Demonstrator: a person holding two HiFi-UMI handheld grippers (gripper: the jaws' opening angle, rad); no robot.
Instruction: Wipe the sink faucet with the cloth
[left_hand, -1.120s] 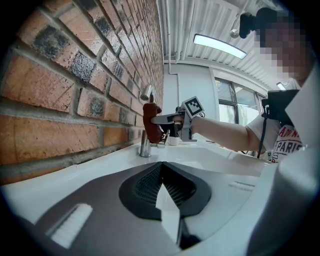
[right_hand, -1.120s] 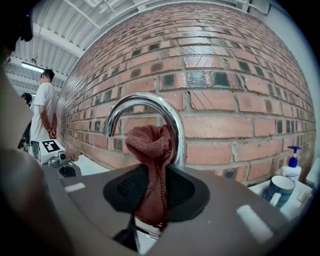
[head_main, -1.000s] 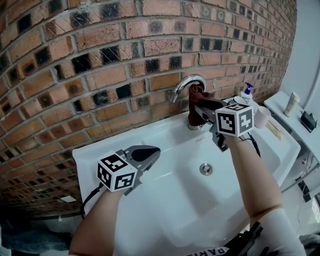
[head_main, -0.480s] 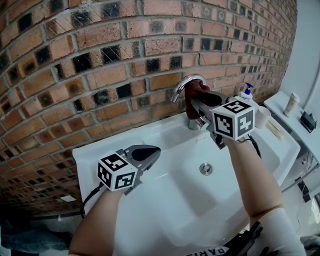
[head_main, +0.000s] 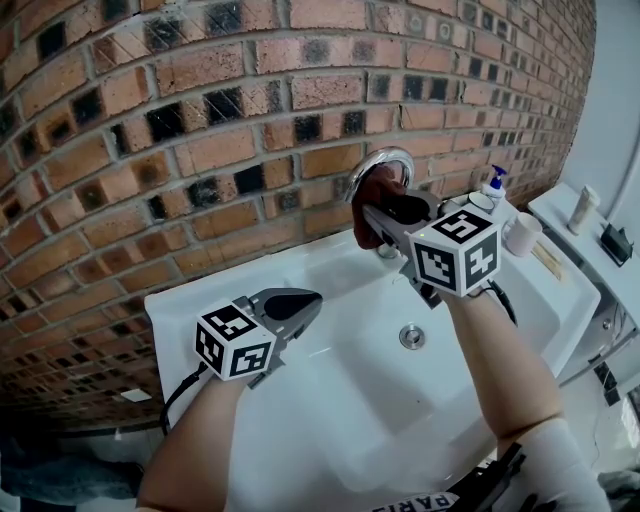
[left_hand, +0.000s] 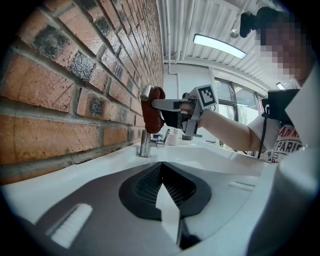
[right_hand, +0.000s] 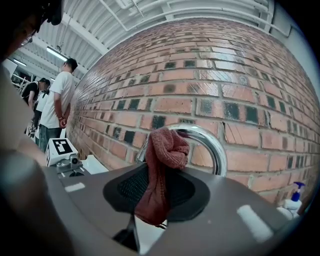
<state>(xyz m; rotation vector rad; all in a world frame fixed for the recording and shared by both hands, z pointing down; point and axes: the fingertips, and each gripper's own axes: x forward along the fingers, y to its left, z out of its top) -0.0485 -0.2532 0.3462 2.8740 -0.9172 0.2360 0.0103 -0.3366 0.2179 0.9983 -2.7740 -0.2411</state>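
Since the earlier frames the right gripper (head_main: 375, 213) had climbed from the base of the faucet (head_main: 385, 157) toward the crown of its spout, carrying the cloth (head_main: 370, 200) with it; the left gripper (head_main: 303, 300) had not shifted. A brick wall (head_main: 200, 120) stood directly ahead of both grippers, and the white sink (head_main: 330, 420) lay beneath them, its drain (head_main: 412, 337) below and behind the right gripper. The left gripper rested on the sink's rim, jaws together and holding nothing, well apart from the faucet. The right gripper's jaws were clamped on the red-brown knitted cloth, whose bunched upper end pressed against the chrome arch just beyond the jaw tips while the rest hung down between them. A soap bottle (head_main: 493, 183) and a cup (head_main: 522, 234) stood to the right gripper's right. The step in hand appeared to be wiping the spout. The next move would probably call for drawing the cloth over the arch toward the outlet while keeping it pressed against the metal.
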